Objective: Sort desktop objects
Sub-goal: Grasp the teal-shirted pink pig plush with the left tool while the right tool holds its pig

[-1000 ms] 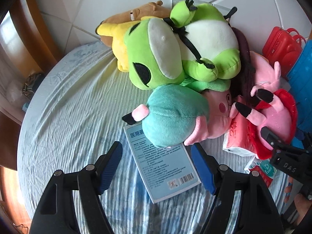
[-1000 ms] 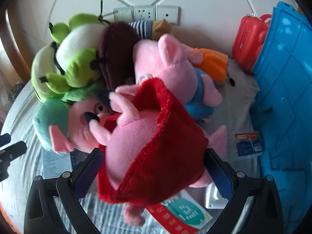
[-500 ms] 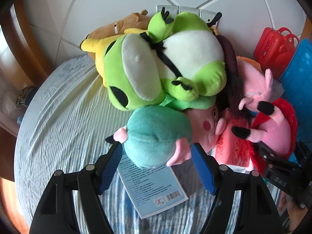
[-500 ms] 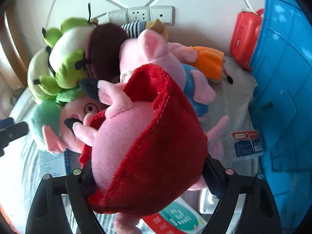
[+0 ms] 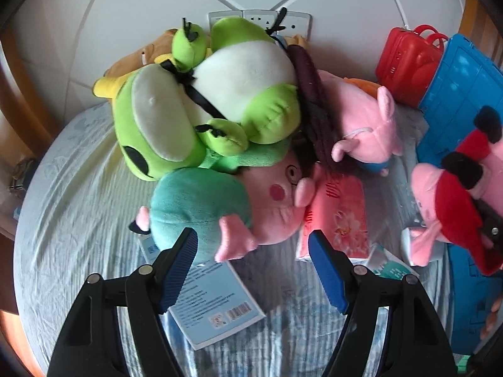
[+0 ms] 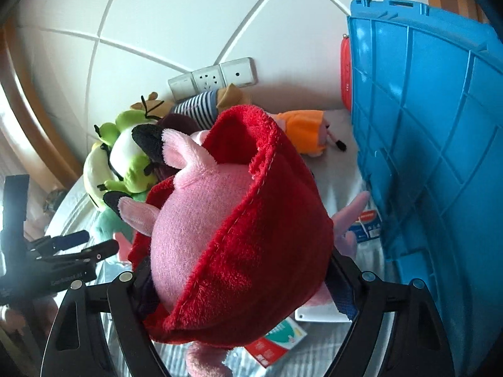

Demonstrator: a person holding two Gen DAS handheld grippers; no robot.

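Up off the table, a pink pig toy in a red dress [image 6: 239, 235] sits squeezed in the right hand-held gripper [image 6: 239, 286].
Beside it stands a big blue bin [image 6: 433, 132]. White wall tiles [image 5: 125, 15] and plug sockets [image 5: 261, 20] are behind. The table [image 5: 72, 207] has a striped cloth. The left hand-held gripper [image 5: 251, 264] is wide and empty, over a blue card [image 5: 217, 308] with print too small to read.

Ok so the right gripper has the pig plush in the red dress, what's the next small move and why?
Probably carry it sideways over the rim of the blue crate. The right gripper is clamped on the pig plush in the red dress, which hangs clear of the cloth-covered table, and the crate stands right beside it.
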